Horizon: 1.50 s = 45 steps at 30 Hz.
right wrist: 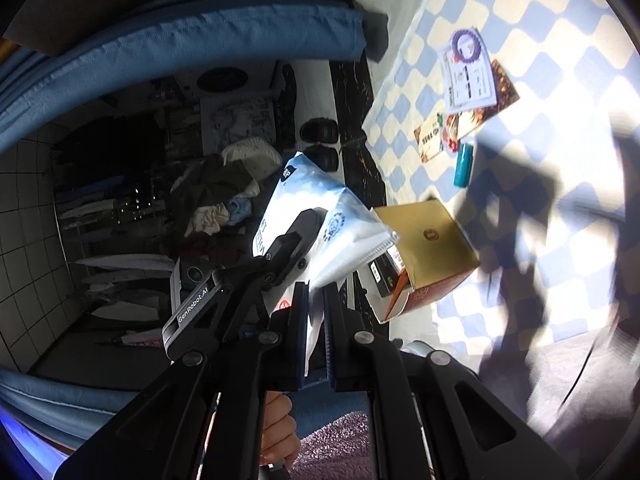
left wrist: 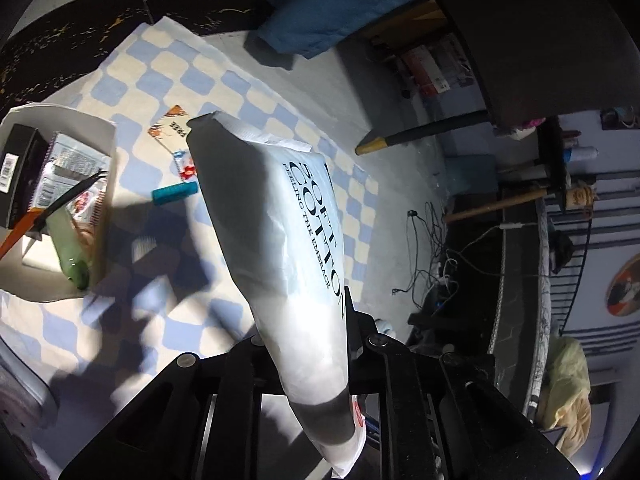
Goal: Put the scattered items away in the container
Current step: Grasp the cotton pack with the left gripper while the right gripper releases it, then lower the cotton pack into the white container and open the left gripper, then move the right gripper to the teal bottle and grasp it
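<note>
My left gripper [left wrist: 308, 320] is shut on a white "Soft Cotton" tissue pack [left wrist: 280, 220] and holds it up above the blue-and-cream checked mat [left wrist: 248, 92]. My right gripper [right wrist: 316, 292] is shut on the same pack's lower edge [right wrist: 320, 224]; the left gripper's body [right wrist: 280, 256] shows beside it. The open cardboard box [left wrist: 100, 184] sits at the left on the mat with a black box, packets and a green tube inside; it also shows in the right wrist view [right wrist: 432, 256]. A teal tube [left wrist: 174, 194] and a snack packet [left wrist: 172, 128] lie on the mat.
A purple-printed card [right wrist: 468, 76] and a brown packet [right wrist: 504, 88] lie on the mat farther off. A blue cloth [left wrist: 340, 4] hangs over dark furniture. A table leg [left wrist: 420, 132] and cables [left wrist: 440, 256] are at the right. Black slippers [right wrist: 320, 136] sit on dark floor.
</note>
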### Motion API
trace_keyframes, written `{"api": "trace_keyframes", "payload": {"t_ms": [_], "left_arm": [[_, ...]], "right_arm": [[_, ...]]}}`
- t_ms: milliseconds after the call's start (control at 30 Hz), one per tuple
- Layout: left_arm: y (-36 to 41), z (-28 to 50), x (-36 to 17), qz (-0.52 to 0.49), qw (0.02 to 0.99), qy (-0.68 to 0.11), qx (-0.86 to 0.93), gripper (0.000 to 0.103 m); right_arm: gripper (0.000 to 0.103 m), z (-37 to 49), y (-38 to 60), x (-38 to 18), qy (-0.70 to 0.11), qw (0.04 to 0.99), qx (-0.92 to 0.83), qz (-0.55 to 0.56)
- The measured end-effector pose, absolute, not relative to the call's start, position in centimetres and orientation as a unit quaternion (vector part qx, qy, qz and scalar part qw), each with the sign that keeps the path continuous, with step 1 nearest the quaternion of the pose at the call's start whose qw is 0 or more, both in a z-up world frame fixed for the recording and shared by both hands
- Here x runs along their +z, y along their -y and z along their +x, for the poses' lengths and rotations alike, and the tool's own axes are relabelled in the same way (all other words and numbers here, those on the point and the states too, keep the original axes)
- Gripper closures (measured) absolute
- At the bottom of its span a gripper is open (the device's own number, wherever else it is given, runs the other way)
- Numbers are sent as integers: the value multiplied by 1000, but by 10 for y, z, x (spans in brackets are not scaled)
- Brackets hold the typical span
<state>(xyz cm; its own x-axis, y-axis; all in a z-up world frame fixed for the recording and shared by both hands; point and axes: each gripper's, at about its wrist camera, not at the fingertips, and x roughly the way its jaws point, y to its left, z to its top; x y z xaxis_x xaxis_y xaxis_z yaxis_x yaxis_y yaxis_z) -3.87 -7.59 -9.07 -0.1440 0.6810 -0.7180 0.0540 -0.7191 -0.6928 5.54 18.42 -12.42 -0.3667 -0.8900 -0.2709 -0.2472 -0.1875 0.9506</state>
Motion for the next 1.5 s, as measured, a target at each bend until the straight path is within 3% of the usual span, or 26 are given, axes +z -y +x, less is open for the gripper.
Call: {"api": "trace_keyframes", "payload": {"t_ms": [133,333,500,733,767,833,867,900,1067,1133,1300,1500], "left_arm": [[120,-47,-96,-614,159,294,715,91],[156,-73,-108,-641,30,164,749,91],[143,-88,-106,-636,14,71,768,91],[123,-108,-98,-659,42,5,751,89],[128,-110,-99,-662,40,-1,748,81],[130,-111,-95,-664,40,1,747,40],[131,-111,-92,-664,44,8,747,9],[132,-112,-91,-663,48,18,747,3],[140,-104,-61,-651,66,57,754,3],[135,-102,-47,-640,81,63,762,3],[119,-78,-6,-626,166,112,753,3],[134,-40,54,-568,258,199,756,3]], "right_arm": [[91,54,-160,-142,576,278,-558,528],[91,60,-148,-164,553,256,-551,570],[91,64,-167,-175,556,234,-554,574],[91,60,-193,-181,569,194,-562,568],[91,59,-196,-181,571,191,-563,567],[91,57,-199,-181,576,189,-561,564],[91,57,-201,-181,576,188,-562,563],[90,57,-201,-181,574,185,-564,564],[80,56,-205,-190,561,143,-572,581],[67,59,-210,-200,568,108,-564,589],[53,64,-230,-233,567,27,-547,616],[52,26,-219,-270,512,-28,-544,664]]}}
